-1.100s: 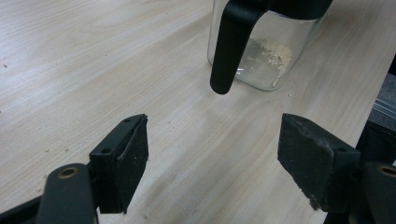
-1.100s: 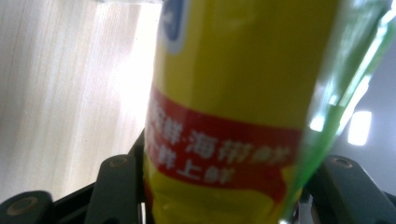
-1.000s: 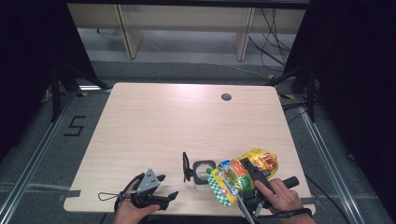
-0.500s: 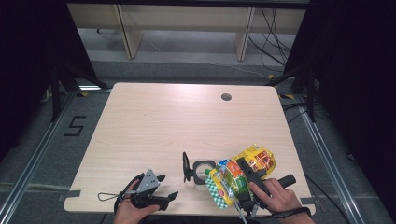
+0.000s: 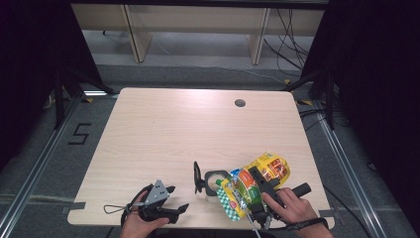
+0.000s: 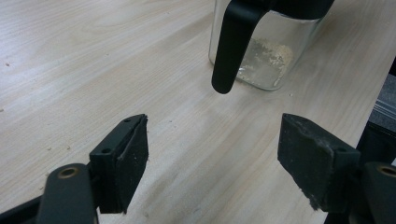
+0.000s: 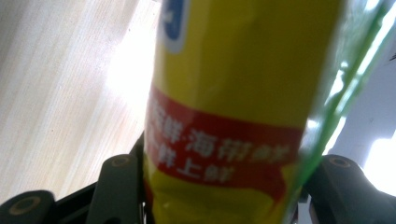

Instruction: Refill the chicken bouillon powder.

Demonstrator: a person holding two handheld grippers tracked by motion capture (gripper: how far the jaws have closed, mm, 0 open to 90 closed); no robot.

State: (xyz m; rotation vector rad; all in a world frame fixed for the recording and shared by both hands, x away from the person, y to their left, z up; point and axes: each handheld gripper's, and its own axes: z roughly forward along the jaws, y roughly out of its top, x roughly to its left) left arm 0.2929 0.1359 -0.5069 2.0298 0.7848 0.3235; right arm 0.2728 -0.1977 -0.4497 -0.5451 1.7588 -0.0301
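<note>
**Bag tipped over the jar, pour in hand**

Right hand-held gripper clamps the yellow bag, tilted at the jar near the table's front edge. Left hand-held gripper rests wide, empty, front-left. Next, I judge: steady the mouth over the jar. The back is free.

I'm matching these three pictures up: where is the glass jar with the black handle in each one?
High view: the glass jar stands near the table's front edge, just left of the yellow packet that the right gripper holds.
Left gripper view: it is at the top, right of centre, beyond the open jaws.
Right gripper view: I can't make it out; the packet blocks the picture.
Shared landmark: the pale wooden tabletop.
</note>
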